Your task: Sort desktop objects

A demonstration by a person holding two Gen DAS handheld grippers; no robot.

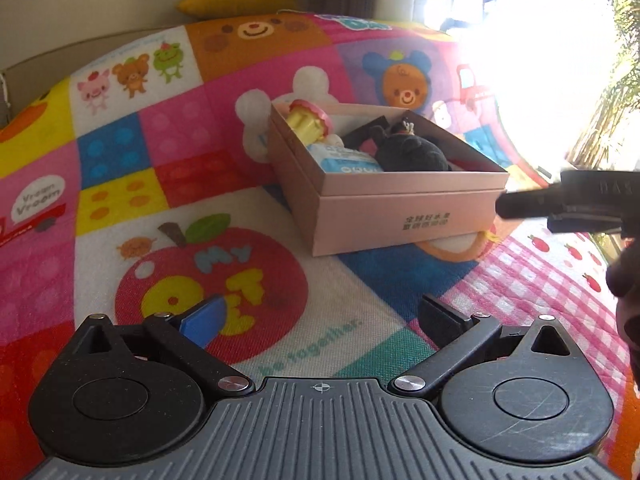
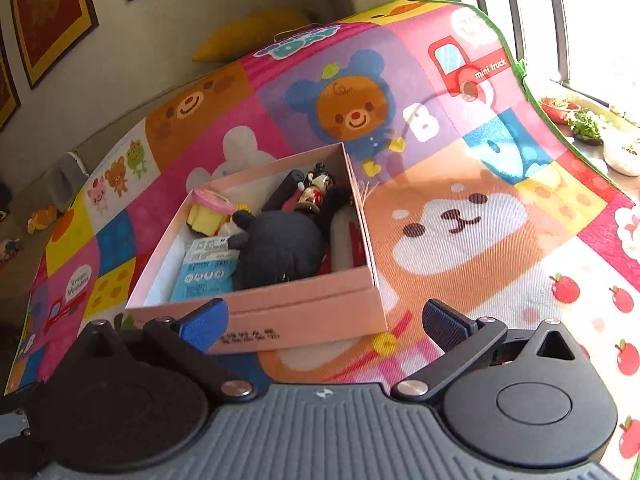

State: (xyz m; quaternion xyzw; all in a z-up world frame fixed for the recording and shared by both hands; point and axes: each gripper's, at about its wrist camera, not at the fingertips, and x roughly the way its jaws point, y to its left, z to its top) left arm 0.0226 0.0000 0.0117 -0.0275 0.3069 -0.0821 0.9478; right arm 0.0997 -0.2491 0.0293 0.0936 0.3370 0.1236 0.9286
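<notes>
A pink cardboard box [image 1: 404, 216] [image 2: 304, 308] stands on the colourful play mat [image 1: 132, 184] [image 2: 460, 220]. In it lie a black plush toy [image 1: 412, 152] [image 2: 280, 248], a yellow and pink toy cake [image 1: 308, 120] [image 2: 210, 212], a blue and white packet [image 1: 348, 162] [image 2: 206, 268] and a small painted figurine [image 2: 316, 192]. My left gripper [image 1: 320, 320] is open and empty, low over the mat in front of the box. My right gripper [image 2: 324, 324] is open and empty at the box's near wall; it also shows in the left wrist view [image 1: 560, 200], right of the box.
A yellow cushion [image 1: 236, 0] [image 2: 252, 32] lies beyond the mat's far edge. Framed pictures [image 2: 48, 12] hang on the wall. Plates with greens [image 2: 580, 120] sit by the bright window at the right. Small toys [image 2: 40, 216] lie on the floor at the left.
</notes>
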